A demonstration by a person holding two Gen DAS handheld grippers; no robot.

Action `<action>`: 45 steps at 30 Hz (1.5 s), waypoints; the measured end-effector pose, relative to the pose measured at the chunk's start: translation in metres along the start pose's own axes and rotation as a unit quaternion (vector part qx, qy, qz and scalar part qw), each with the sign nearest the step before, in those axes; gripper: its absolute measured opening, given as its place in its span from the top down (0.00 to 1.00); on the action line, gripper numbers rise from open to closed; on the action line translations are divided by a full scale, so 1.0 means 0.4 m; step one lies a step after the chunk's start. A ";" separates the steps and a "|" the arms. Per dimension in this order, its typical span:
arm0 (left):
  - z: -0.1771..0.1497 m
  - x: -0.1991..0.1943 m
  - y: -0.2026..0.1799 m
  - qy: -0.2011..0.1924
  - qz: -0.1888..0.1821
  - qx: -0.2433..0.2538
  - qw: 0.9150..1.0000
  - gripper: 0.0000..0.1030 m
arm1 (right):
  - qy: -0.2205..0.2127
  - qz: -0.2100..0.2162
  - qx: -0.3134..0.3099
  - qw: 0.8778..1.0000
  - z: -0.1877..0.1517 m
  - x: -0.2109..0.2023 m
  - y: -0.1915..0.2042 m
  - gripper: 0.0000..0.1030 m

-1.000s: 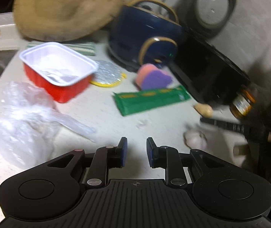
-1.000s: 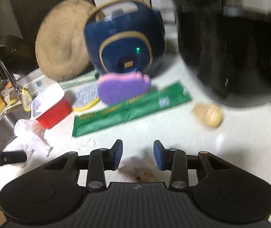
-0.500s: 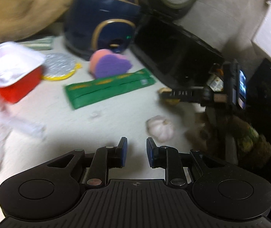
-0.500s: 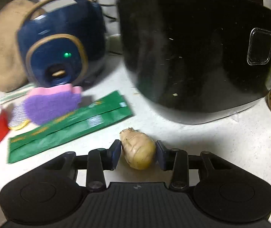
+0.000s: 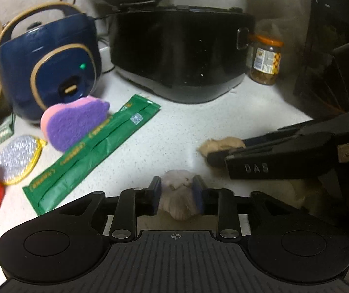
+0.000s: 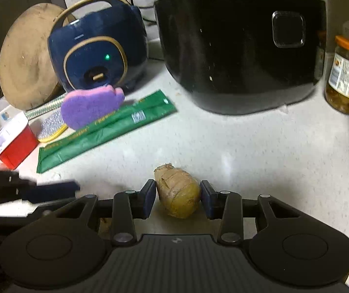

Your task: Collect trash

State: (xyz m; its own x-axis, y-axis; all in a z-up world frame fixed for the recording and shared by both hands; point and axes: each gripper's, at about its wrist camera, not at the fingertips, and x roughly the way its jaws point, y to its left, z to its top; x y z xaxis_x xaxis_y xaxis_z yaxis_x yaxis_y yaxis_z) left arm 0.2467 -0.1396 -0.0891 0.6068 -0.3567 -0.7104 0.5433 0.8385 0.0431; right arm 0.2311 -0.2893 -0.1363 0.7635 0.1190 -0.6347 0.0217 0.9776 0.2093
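A pale garlic bulb lies on the white counter between the fingers of my left gripper. The jaws are opening and stand close on both sides of the bulb without squeezing it. A brown piece of ginger lies on the counter between the fingers of my right gripper, which is open with a thin gap on each side. In the left wrist view the right gripper's fingers reach in from the right around the ginger. A long green wrapper lies flat to the left.
A blue rice cooker and a black cooker stand along the back wall. A jar stands at the right. A purple sponge, a silver scouring pad and a red tray lie left. A wooden board leans behind.
My left gripper swept right, away from the plastic bag and red tray, onto the garlic, and its jaws widened. My right gripper moved up to the ginger, which now lies between its fingers.
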 end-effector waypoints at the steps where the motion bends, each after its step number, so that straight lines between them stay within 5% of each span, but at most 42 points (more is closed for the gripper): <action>1: 0.001 0.005 0.002 0.003 -0.002 0.002 1.000 0.63 | -0.002 0.000 0.001 1.000 -0.006 -0.001 -0.001 0.62; 6: 0.003 0.008 0.031 0.006 0.011 -0.001 1.000 0.47 | 0.000 0.010 0.005 1.000 -0.016 0.004 0.015 0.62; 16: -0.053 -0.051 0.179 0.032 0.089 -0.063 0.993 0.50 | 0.022 0.087 -0.024 0.996 -0.011 0.038 0.149 0.63; 26: -0.129 -0.158 0.308 0.034 0.127 -0.157 0.979 0.52 | 0.032 0.163 -0.093 0.982 0.017 0.085 0.344 0.65; 29: -0.139 -0.178 0.330 0.013 0.102 -0.191 0.976 0.52 | 0.018 0.151 -0.125 0.980 0.011 0.073 0.361 0.65; 34: -0.112 -0.167 0.315 -0.027 0.031 -0.213 0.976 0.52 | -0.029 0.080 -0.165 0.983 0.004 0.036 0.327 0.40; 39: -0.089 -0.086 0.275 0.022 0.136 -0.149 0.979 0.50 | -0.023 0.053 -0.144 0.988 -0.006 0.025 0.263 0.32; 45: -0.093 -0.052 0.293 0.038 0.134 -0.168 0.976 0.42 | 0.003 0.056 -0.115 0.992 -0.041 0.037 0.239 0.19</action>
State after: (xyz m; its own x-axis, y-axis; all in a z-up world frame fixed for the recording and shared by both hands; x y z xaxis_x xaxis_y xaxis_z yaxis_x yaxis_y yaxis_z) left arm 0.2763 -0.0185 -0.0955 0.6489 -0.0851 -0.7561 0.1421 0.9898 0.0106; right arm 0.2339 -0.1913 -0.1380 0.7486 0.2294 -0.6221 -0.2118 0.9718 0.1034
